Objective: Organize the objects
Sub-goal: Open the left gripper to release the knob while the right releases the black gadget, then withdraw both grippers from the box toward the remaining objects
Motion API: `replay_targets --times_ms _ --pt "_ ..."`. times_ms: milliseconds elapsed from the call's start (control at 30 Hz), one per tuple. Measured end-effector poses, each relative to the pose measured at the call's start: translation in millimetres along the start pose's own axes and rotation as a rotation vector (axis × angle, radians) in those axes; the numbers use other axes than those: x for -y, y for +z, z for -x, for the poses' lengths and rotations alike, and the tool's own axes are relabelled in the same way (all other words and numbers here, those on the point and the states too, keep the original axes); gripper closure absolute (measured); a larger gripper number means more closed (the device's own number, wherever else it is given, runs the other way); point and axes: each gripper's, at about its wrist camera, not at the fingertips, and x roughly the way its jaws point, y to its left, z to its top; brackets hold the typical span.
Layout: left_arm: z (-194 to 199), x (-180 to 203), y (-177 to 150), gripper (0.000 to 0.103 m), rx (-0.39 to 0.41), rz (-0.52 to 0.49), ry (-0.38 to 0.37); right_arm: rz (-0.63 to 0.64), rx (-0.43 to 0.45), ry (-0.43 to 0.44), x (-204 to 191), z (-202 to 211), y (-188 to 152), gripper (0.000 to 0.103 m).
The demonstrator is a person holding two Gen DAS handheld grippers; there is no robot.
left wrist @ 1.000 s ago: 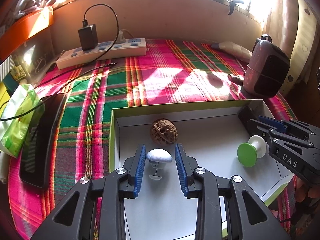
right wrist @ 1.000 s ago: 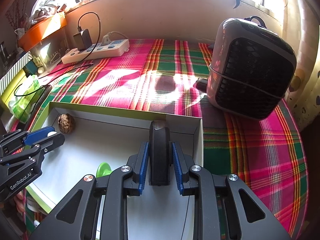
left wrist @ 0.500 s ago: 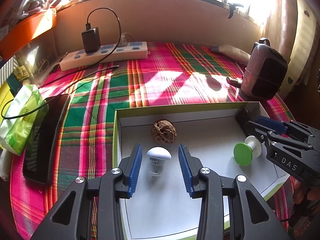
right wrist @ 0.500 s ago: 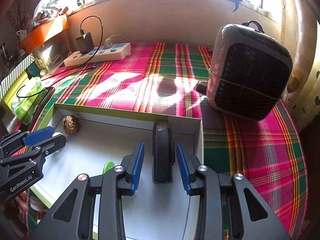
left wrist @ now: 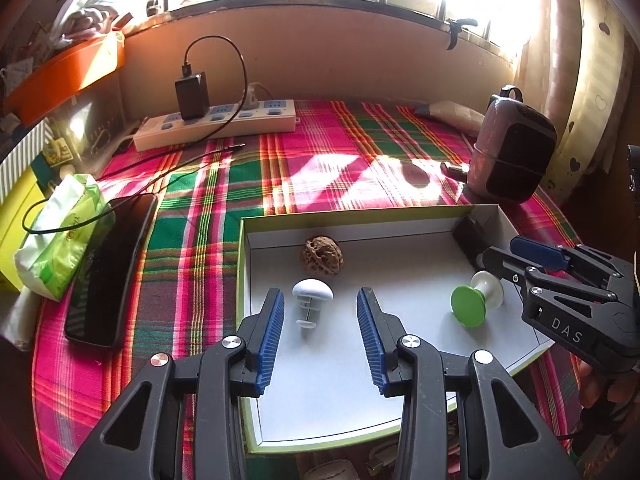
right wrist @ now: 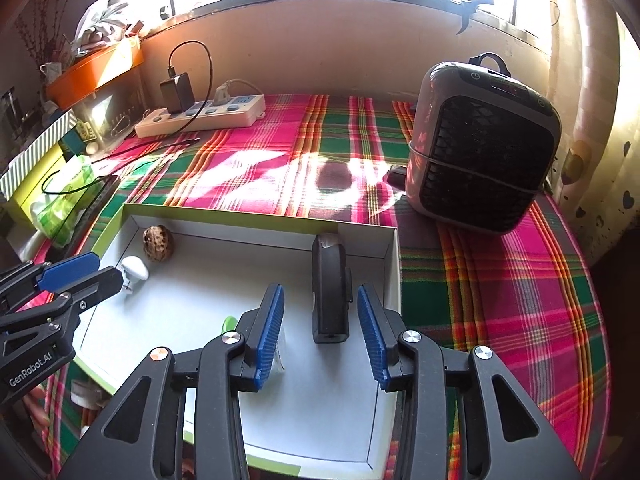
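Tablecloth (left wrist: 320,168) first, since it fills everything: pink and green plaid, with a heater (right wrist: 484,148) at the far right and a power strip (left wrist: 216,126) along the back wall. A phone (left wrist: 108,268) and a green tissue pack (left wrist: 60,236) sit off to the left, well apart from the action.

Middle of it all is the shallow white box (left wrist: 400,218) with the green rim, and that's where stuff is getting sorted. Inside I count four things: a black clip-like gadget (right wrist: 330,292) lying near the right wall, a walnut (left wrist: 322,257) by the back wall, a green and white suction-knob thing (left wrist: 474,300) tipped on its side, and a little white mushroom-shaped peg (left wrist: 312,298).

My left gripper (left wrist: 320,338) has just been opening and now stands well apart, nothing pinched; the white peg lies on the box floor just ahead of the left pad, free of it. Same deal on the right gripper (right wrist: 320,332): jaws have just been spreading, the black gadget rests on the floor between them with daylight on both sides.

So I'd call this the release step, both items dropped off in the box. Next move as I see it is backing both grippers up and out without nudging anything, then hunting for whatever's left outside. Honestly can't tell which loose item counts as next.
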Motion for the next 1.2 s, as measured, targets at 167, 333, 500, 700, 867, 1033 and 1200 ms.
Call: replay_targets --times_ms 167,333,500,700,867,1033,1200 --pt "12 2 -4 0.067 0.016 0.004 -0.003 -0.007 0.02 0.001 -2 10 -4 0.063" --pt "23 4 -12 0.067 0.025 0.001 -0.006 -0.022 0.034 0.011 -2 21 -11 0.063" --pt "35 5 -22 0.067 0.04 0.003 -0.007 -0.023 0.051 0.012 -5 32 -19 0.063" --pt "49 7 -35 0.067 0.059 -0.003 -0.005 -0.027 0.073 0.015 -9 49 -32 0.063" --pt "59 7 -46 0.067 0.07 0.007 -0.016 -0.023 0.093 0.012 -12 63 -44 0.063" --pt "67 2 -64 0.067 0.065 0.022 -0.037 -0.037 0.101 0.023 -11 72 -59 0.063" --pt "75 -5 -78 0.067 0.066 0.045 -0.06 -0.048 0.097 0.031 -10 80 -75 0.063"
